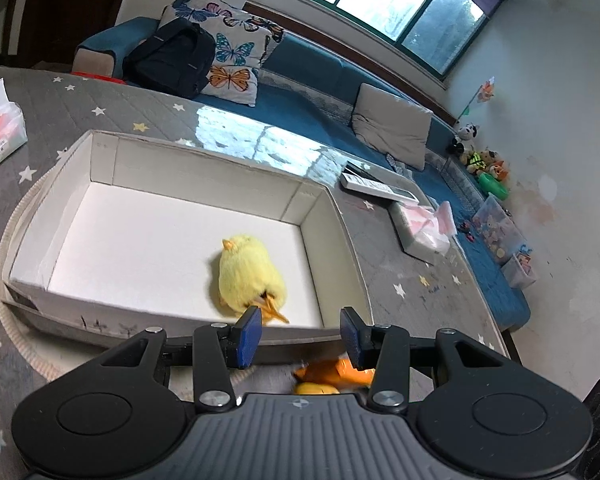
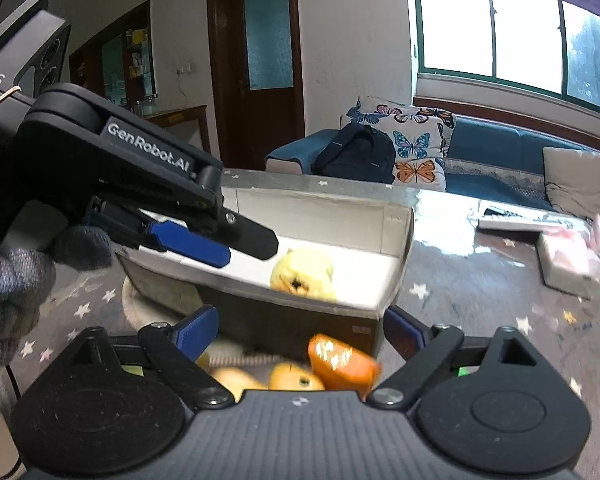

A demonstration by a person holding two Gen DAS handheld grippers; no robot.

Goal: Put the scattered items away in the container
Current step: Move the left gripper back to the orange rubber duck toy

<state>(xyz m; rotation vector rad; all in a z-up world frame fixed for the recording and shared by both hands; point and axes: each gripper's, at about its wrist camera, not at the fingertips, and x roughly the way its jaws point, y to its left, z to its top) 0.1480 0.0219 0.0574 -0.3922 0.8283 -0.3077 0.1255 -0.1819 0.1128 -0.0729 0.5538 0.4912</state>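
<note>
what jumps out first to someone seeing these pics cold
The fluffy yellow chick toy lying alone on the white floor of the open cardboard box, near its front wall. Next, the orange packet and yellow pieces on the star-patterned mat just outside that wall, between the open jaws of the right gripper.

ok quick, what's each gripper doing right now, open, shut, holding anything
Left gripper: open, holding nothing, above the box's near wall.
Right gripper: open, holding nothing, above the orange item outside the box.
</note>
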